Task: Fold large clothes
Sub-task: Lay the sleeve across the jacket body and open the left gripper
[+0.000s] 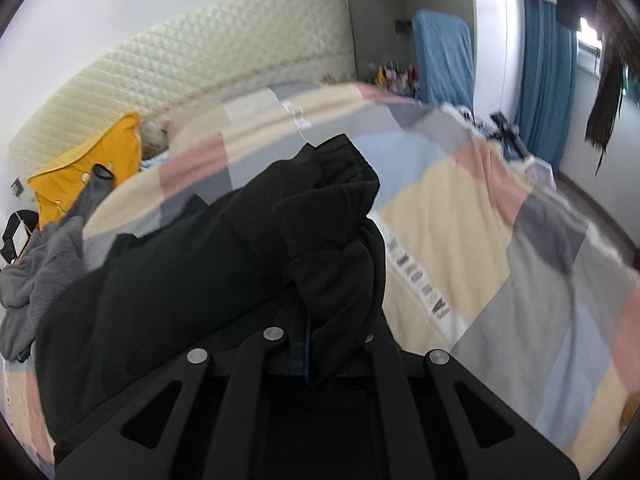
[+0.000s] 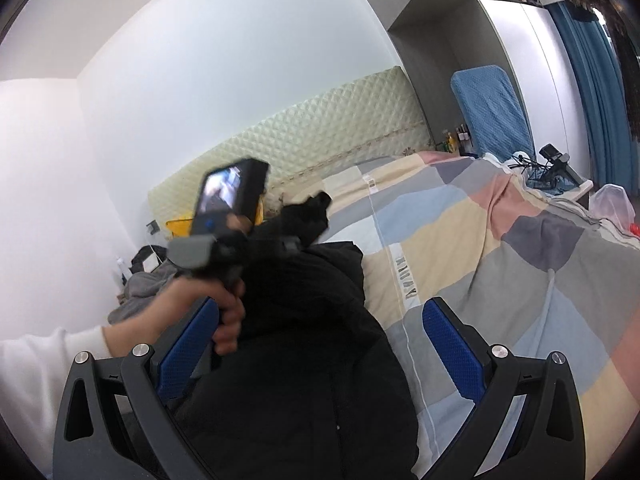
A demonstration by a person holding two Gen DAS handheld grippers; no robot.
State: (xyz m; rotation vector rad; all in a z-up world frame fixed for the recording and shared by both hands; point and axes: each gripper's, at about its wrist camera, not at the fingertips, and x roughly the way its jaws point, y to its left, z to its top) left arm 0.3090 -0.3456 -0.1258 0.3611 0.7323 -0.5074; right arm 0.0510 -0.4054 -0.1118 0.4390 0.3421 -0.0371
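Note:
A large black garment [image 1: 224,264] lies bunched on the patchwork bed cover [image 1: 460,208]. My left gripper [image 1: 316,328] is shut on a fold of the black garment and lifts it; the fingers are buried in the cloth. In the right wrist view the same garment [image 2: 304,360] spreads below my right gripper [image 2: 320,344], which is open and empty above it, blue pads [image 2: 452,352] wide apart. The left gripper [image 2: 296,240], held by a hand, shows there holding up a sleeve or corner of the garment.
A grey fleece garment [image 1: 36,272] and a yellow pillow [image 1: 88,168] lie at the bed's left. A quilted headboard [image 1: 200,52] stands behind. A blue covered chair [image 2: 492,112], a cluttered side table [image 2: 556,172] and blue curtains [image 1: 544,80] are to the right.

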